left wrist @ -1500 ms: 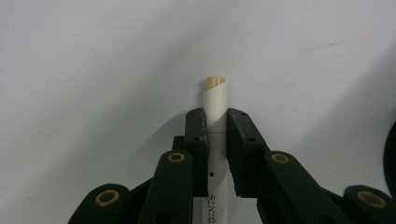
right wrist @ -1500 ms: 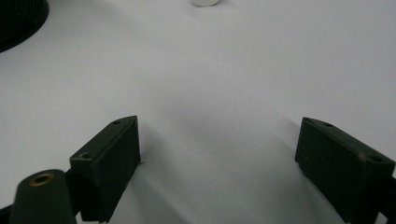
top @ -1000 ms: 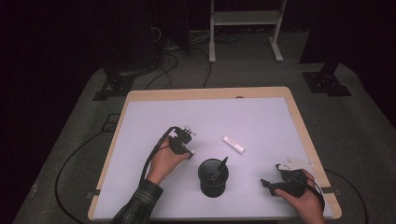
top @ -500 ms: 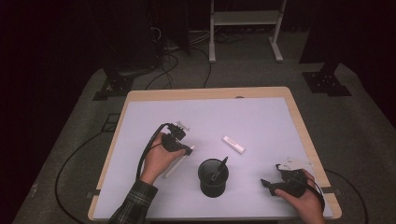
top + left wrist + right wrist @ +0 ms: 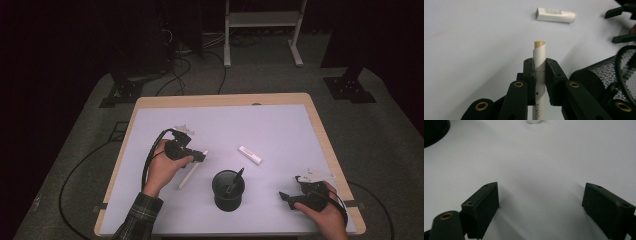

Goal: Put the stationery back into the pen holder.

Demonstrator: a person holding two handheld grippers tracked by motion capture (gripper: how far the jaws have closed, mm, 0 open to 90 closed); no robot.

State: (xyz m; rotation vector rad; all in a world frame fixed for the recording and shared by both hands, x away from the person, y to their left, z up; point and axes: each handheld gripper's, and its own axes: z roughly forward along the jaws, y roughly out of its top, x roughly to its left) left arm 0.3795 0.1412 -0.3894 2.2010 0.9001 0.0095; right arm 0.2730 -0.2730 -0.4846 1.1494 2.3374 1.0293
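White pen [image 5: 540, 72] sits clamped between the jaws of the left tool [image 5: 200, 156], lifted off the table [image 5: 280, 125] beside the black mesh cup [image 5: 228, 190]. Right tool [image 5: 290, 198] rests near the table's edge, jaws wide, holding nothing.

A white-topped table [image 5: 280, 125] with a wooden rim carries a black mesh cup [image 5: 228, 191] near its front edge and a small white tube [image 5: 250, 154] lying flat just behind it
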